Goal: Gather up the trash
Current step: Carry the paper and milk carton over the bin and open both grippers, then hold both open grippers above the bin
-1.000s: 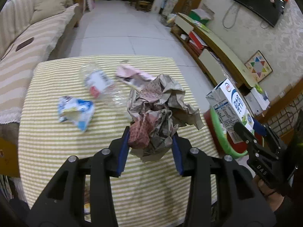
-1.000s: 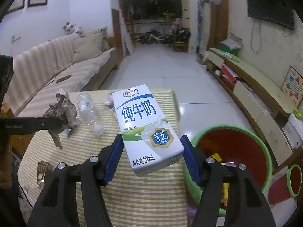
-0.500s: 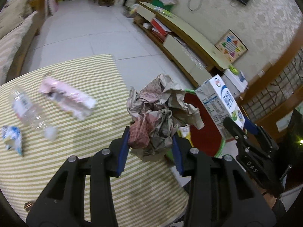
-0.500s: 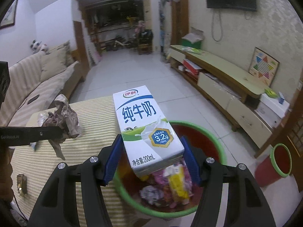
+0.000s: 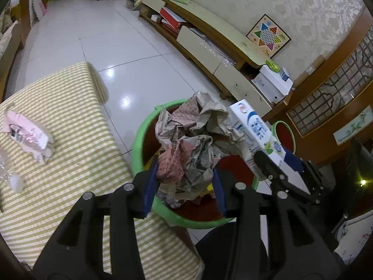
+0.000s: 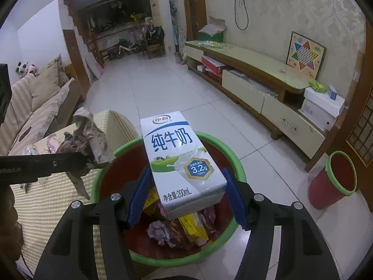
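Crumpled paper wad [image 5: 188, 147], brown and patterned, sits at centre of the left wrist view, clenched between the blue pads of the left gripper [image 5: 184, 184]. It hangs over the open mouth of the green-rimmed red bin [image 5: 137, 144], which stands on the floor against the table edge.

Milk carton [image 6: 181, 161], white with blue print, centre of the right wrist view, grasped across its sides by the right gripper [image 6: 186, 198]. It too is over the bin, lower end pointing into it. In the left view the same carton appears at centre right, just beside the wad (touching or not, cannot tell).

Inside the bin, lower centre of the right view: a yellow wrapper [image 6: 193, 228], a purplish crumpled scrap [image 6: 160, 231] and other bits already lying at the bottom. So part of the collecting is done.

Both held pieces look ready for dropping; neither is released yet.

Left on the striped tablecloth [image 5: 77, 121], at the left edge of the left view: a pink packet [image 5: 28, 135] and a clear plastic bottle [image 5: 11, 177], only partly in frame. At least two more pickups, by my reckoning (the rest of the table is out of view).

A second, smaller red bin [image 6: 335, 179] stands at the right of the right view, well apart.
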A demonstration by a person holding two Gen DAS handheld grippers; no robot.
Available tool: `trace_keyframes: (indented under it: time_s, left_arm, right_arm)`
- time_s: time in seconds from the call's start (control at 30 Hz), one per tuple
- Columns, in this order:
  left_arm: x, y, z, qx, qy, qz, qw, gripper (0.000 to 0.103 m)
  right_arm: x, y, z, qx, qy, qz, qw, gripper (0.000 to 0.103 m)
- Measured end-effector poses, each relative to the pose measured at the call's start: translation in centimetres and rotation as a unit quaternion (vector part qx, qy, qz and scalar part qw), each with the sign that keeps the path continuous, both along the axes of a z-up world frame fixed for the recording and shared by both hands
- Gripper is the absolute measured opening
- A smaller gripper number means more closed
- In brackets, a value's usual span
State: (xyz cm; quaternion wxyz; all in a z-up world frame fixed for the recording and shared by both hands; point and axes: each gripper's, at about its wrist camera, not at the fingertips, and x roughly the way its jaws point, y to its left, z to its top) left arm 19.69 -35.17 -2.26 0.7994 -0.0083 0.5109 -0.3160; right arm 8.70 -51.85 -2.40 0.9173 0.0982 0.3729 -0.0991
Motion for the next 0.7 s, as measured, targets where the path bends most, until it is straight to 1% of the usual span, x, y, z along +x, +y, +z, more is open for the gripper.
trace_keyframes:
  time_s: [0.03,0.1,0.13,0.17,0.2,0.23,0.37,0.5,0.7]
  left_arm:
    - [0.0,-0.3,-0.1,0.000,0.002,0.000,1.0000,0.043]
    - [0.2,-0.6,-0.3,0.002,0.006,0.005,1.0000,0.056]
    - [0.3,-0.7,-0.4,-0.001,0.009,0.010,0.9999,0.073]
    - [0.4,-0.6,-0.3,-0.007,0.010,0.016,0.9998,0.088]
    - [0.4,-0.4,-0.3,-0.012,0.010,0.023,0.9996,0.093]
    - [0.5,-0.2,-0.2,-0.017,0.010,0.029,0.9994,0.097]
    - [0.9,0.6,0.0,-0.017,0.014,0.045,0.9987,0.097]
    - [1.0,1.7,0.7,-0.013,0.005,0.062,0.9980,0.097]
    - [0.8,3.6,1.6,-0.009,-0.007,0.072,0.9973,0.098]
  right_arm:
    - [0.0,0.0,-0.1,0.001,0.002,0.000,1.000,0.060]
    - [0.1,-0.3,-0.4,0.004,0.006,0.002,1.000,0.062]
    - [0.2,-0.3,-0.5,0.003,0.009,0.004,1.000,0.065]
    - [0.2,-0.3,-0.5,-0.001,0.008,0.001,1.000,0.072]
    - [0.1,-0.3,-0.4,-0.003,0.006,-0.001,1.000,0.077]
    - [0.0,-0.3,-0.4,-0.001,0.005,-0.001,1.000,0.078]
    - [-0.1,-0.3,-0.3,-0.001,0.004,-0.004,1.000,0.084]
    - [-0.1,0.1,0.1,-0.004,0.002,-0.001,1.000,0.087]
    - [0.2,1.1,0.5,-0.003,0.004,0.006,1.000,0.093]
